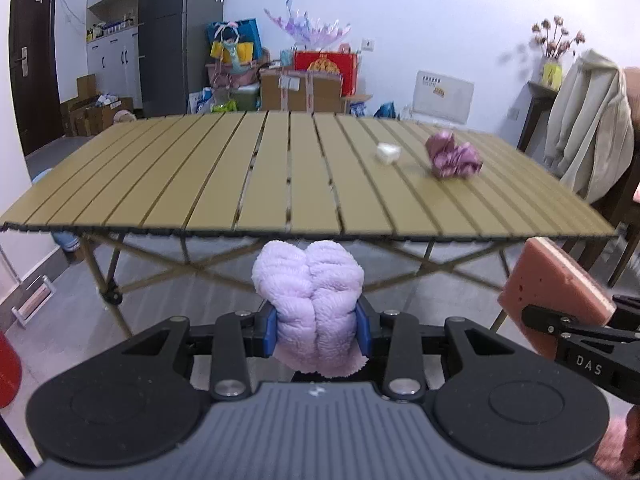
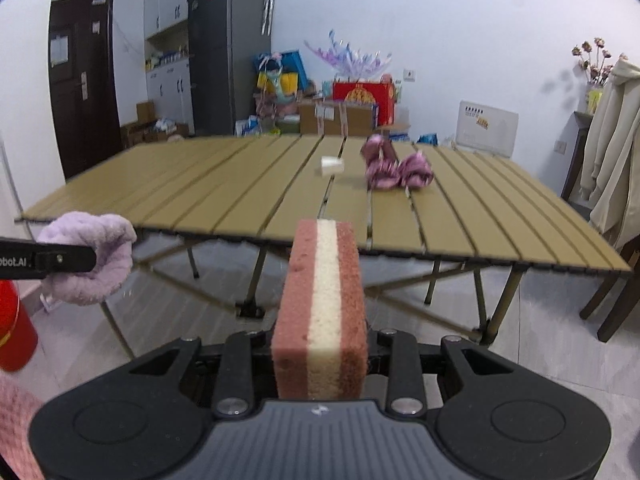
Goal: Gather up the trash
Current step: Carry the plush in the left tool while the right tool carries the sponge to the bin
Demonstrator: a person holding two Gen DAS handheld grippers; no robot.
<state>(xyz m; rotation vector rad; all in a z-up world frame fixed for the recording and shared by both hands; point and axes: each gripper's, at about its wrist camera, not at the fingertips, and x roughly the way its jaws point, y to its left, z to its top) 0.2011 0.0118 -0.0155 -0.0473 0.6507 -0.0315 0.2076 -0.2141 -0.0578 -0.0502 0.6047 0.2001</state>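
My left gripper (image 1: 319, 328) is shut on a fluffy lilac cloth (image 1: 310, 296), which bulges out above the blue pads in front of the table's near edge. My right gripper (image 2: 320, 344) is shut on a pink and white sponge block (image 2: 322, 300) standing upright between its fingers; the sponge block (image 1: 556, 296) also shows at the right of the left wrist view. On the slatted tan table (image 1: 240, 184) lie a crumpled purple wrapper (image 1: 452, 154) and a small white piece (image 1: 388, 153), both far right. The purple wrapper (image 2: 394, 166) and white piece (image 2: 332, 166) sit mid-table in the right wrist view.
A red bin (image 2: 14, 332) stands on the floor at the left. A chair with a pale jacket (image 1: 588, 120) is at the table's right end. Boxes and bags (image 1: 304, 84) are piled against the back wall, beside a dark fridge (image 1: 180, 36).
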